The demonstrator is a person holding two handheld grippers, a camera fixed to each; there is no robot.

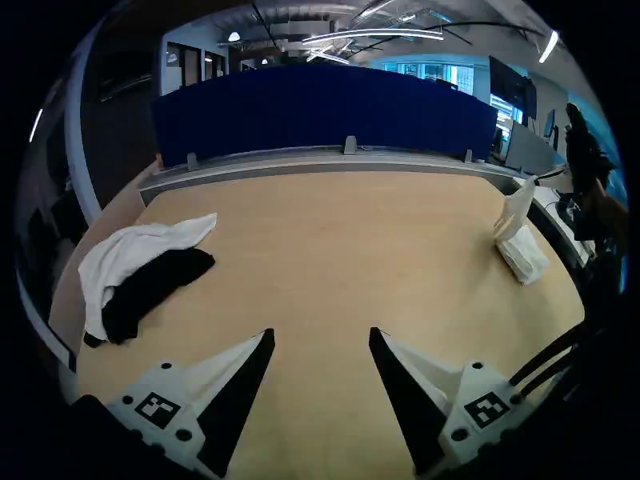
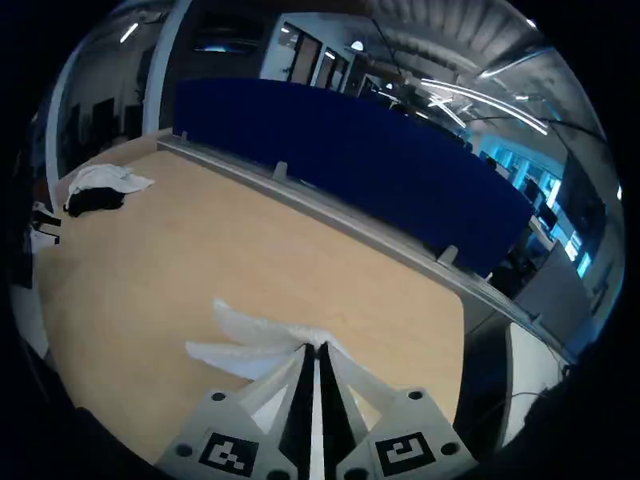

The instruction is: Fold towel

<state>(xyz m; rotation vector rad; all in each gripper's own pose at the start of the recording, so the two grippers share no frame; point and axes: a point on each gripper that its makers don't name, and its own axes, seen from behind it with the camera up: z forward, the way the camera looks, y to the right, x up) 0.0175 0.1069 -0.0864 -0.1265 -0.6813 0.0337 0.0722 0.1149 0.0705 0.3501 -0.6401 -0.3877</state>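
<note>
Pinching rumpled white towel (image 2: pixel 244 344): right claw (image 2: pixel 316 350).

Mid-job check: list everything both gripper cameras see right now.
Light wooden tabletop: one, tan, under everything.
Crumpled white towel: one, white, left end of the table in the left gripper view.
Black cloth: one, black, heaped with the crumpled towel.
Pinched white towel: one, white, right side of the table, partly lifted.
Blue fabric divider panel: one, dark blue, along the table's far edge.
Left gripper: one, white and black, open over bare table.
Right gripper: one, white and black, shut on the pinched towel.
</note>
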